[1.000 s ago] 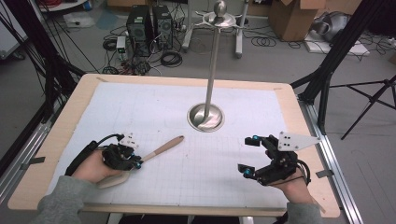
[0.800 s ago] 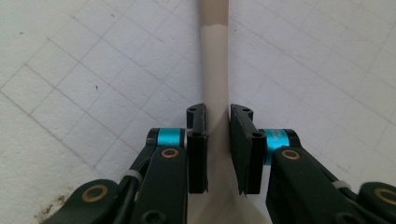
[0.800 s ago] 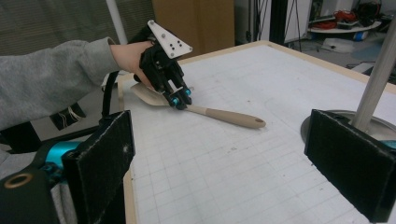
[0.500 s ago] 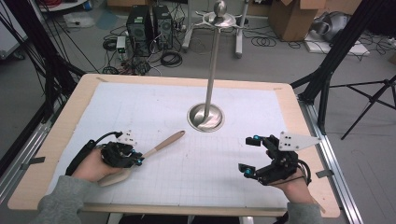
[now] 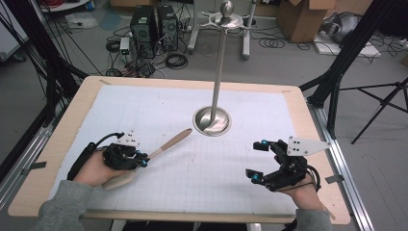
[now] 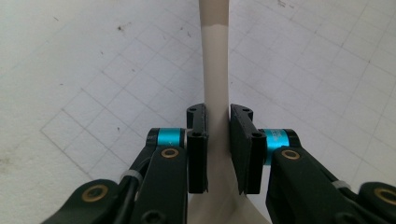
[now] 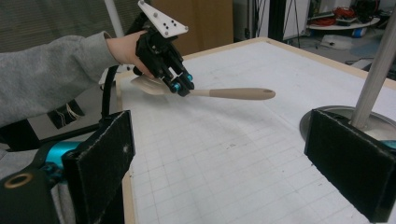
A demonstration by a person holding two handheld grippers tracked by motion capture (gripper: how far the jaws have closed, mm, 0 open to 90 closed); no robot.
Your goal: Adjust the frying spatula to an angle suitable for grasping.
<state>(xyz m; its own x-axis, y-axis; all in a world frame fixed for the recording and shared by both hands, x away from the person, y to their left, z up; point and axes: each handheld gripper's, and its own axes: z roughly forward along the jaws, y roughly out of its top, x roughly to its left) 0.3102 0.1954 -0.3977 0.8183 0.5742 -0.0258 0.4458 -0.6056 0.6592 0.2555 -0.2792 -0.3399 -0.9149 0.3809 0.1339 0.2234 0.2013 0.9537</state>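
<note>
The white gridded table [image 5: 144, 110] carries a metal stand [image 5: 212, 120] near its middle, its top running past the far edge. Near the front left corner, the left gripper [image 5: 143, 162] clamps a wooden spatula [image 5: 168, 144], whose blade is partly hidden. Near the front right corner, the right gripper [image 5: 257, 160] gapes empty.

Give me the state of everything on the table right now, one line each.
Left tool: shut on the spoon's neck, just ahead of the bowl.
Spoon: gripped, handle pointing toward the stand; whether lifted or touching the mat, cannot tell.
Right tool: open, holding nothing, near the table's front right.
Stand: upright on its round base, nothing hanging on its top hooks.
</note>
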